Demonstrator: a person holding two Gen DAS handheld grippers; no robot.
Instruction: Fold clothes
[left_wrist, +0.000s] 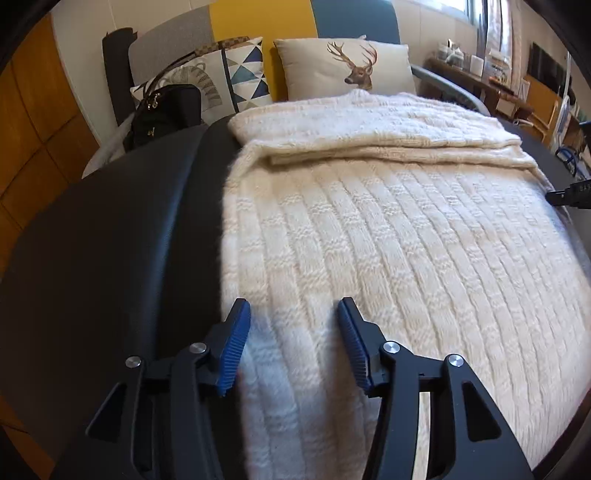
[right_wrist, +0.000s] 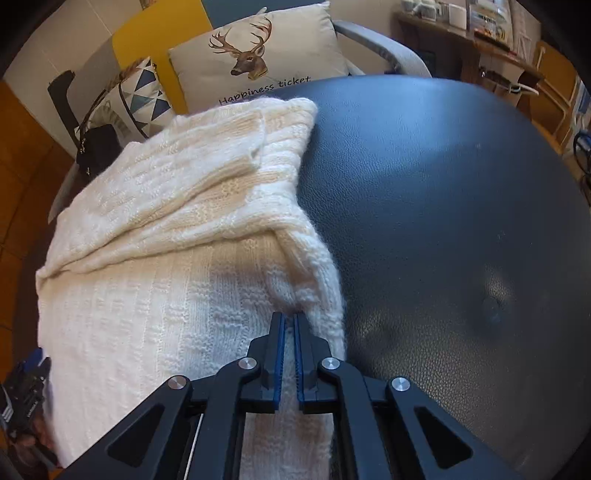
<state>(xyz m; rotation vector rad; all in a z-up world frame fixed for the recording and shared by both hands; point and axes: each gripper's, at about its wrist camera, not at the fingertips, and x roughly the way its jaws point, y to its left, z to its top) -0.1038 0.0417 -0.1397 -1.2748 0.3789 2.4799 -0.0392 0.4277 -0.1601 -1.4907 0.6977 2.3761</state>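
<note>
Right gripper (right_wrist: 289, 317) clenched on sweater (right_wrist: 177, 258) edge; left gripper (left_wrist: 291, 314) released, astride opposite edge. Ribs run straight ahead of both; left nearer ungripped side.

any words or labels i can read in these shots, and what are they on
"Happiness ticket": black script under the stag on the deer cushion, right wrist view.
White lettering on the black tool at the right edge of the left wrist view: cut off, unreadable.
White print on the black device at the lower left of the right wrist view: too blurred to read.
Boxes on the desk: too small to read.
</note>
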